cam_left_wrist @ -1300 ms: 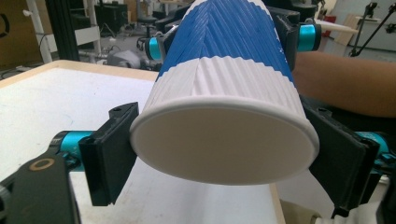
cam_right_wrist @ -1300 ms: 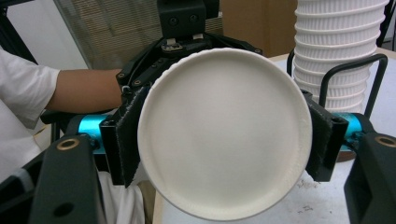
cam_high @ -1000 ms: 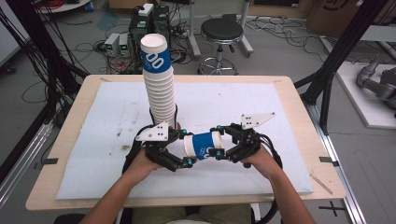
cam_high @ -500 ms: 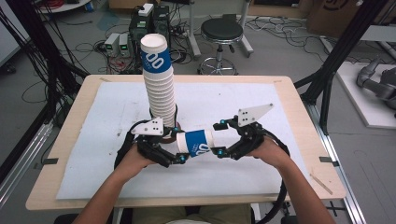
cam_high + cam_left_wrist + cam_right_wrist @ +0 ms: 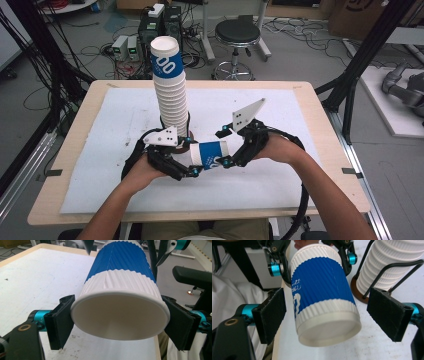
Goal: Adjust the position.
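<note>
High view: I'm holding a paper cup (image 5: pixel 210 154) sideways above the desk (image 5: pixel 300 95), beside the cup stack (image 5: pixel 170 85). Left tool view: my left tool (image 5: pixel 117 325) is pinching the rim end. Right tool view: my right tool (image 5: pixel 329 317) is gaping open round the base, pads apart from it. Light, crushable; grip the stiffer rim gently.

The cup (image 5: pixel 324 292) looks like ribbed matt paper, blue band in the middle, smooth white inside (image 5: pixel 120 315). Claw pads (image 5: pixel 270 315) are rough matt black foam or rubber on shiny teal metal bits. Worktop (image 5: pixel 320 115) is pale wood under a scuffed white sheet (image 5: pixel 125 120).
</note>
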Tool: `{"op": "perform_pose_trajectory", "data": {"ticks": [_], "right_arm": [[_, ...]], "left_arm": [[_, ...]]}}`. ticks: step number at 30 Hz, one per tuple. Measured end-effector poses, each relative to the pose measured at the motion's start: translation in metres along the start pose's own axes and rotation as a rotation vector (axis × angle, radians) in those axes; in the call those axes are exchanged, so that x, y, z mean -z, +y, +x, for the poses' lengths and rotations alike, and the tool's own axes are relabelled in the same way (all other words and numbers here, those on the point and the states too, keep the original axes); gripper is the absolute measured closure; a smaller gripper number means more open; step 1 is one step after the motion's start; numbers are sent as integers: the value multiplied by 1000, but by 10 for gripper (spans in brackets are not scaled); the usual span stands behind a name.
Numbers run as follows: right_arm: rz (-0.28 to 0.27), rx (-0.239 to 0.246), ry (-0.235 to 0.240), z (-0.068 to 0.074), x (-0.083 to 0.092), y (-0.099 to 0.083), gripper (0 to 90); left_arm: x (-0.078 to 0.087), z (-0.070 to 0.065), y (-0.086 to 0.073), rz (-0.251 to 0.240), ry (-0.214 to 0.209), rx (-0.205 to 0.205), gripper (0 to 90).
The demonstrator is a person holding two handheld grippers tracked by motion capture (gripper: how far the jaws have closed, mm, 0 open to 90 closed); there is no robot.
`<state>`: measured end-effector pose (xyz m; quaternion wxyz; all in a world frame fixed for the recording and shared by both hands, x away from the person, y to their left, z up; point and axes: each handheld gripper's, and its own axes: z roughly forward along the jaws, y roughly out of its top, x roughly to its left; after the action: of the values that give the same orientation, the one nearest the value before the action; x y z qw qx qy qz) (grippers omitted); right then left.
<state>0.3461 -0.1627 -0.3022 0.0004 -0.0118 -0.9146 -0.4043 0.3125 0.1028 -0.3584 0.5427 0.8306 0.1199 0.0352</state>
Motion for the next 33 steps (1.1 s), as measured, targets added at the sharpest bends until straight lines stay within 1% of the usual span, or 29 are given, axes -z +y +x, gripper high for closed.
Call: {"op": "perform_pose_trajectory", "data": {"ticks": [2, 4, 5, 8, 10, 12, 13, 15, 16, 18, 19, 20, 21, 22, 24, 26, 29, 30, 32, 33], "right_arm": [[24, 4, 14, -1, -5, 2, 161], [48, 11, 22, -2, -9, 3, 161], [60, 18, 26, -2, -12, 3, 161], [93, 16, 47, -1, -19, 3, 161], [114, 24, 61, -1, -23, 3, 161], [130, 23, 73, 0, -26, 4, 162], [135, 23, 77, 0, -27, 4, 171], [156, 27, 89, -1, -28, 3, 234], [168, 25, 102, -1, -29, 2, 251], [193, 20, 110, -1, -30, 1, 263], [204, 0, 113, -1, -30, 0, 264], [209, -5, 119, -2, -31, 0, 266], [208, -5, 118, -2, -31, -1, 268], [208, -12, 117, -1, -31, -1, 269], [194, -10, 111, -2, -30, -1, 269], [176, -10, 107, -3, -28, -2, 268], [156, -16, 102, -4, -24, -4, 268], [146, -16, 98, -4, -23, -5, 268], [108, -22, 98, -5, -22, -9, 268], [95, -28, 100, -5, -21, -12, 268]], "left_arm": [[-2, -1, 0, 28, 8, -18, 182], [-3, -2, 0, 35, -2, -22, 183], [-4, -3, 0, 35, -4, -17, 183], [-4, -3, 1, 36, -11, -23, 183], [-5, -3, 1, 37, -11, -22, 183], [-5, -3, 1, 46, -12, -31, 183], [-6, -4, 1, 51, -15, -32, 182], [-6, -6, 1, 62, -18, -40, 183], [-7, -6, 1, 66, -17, -44, 183], [-7, -6, 1, 74, -20, -47, 183], [-8, -6, 1, 77, -22, -48, 183], [-8, -6, 1, 76, -22, -46, 183], [-8, -5, 1, 78, -22, -48, 183], [-7, -5, 1, 70, -19, -47, 182], [-7, -5, 1, 46, -13, -45, 173], [-5, -4, 0, 11, -9, -35, 165], [-5, -4, -1, -16, 6, -19, 149], [-4, -4, -1, -30, 7, -11, 143], [-2, -3, -1, -57, 2, -6, 142], [-1, -3, -1, -75, -7, -2, 142]]}}
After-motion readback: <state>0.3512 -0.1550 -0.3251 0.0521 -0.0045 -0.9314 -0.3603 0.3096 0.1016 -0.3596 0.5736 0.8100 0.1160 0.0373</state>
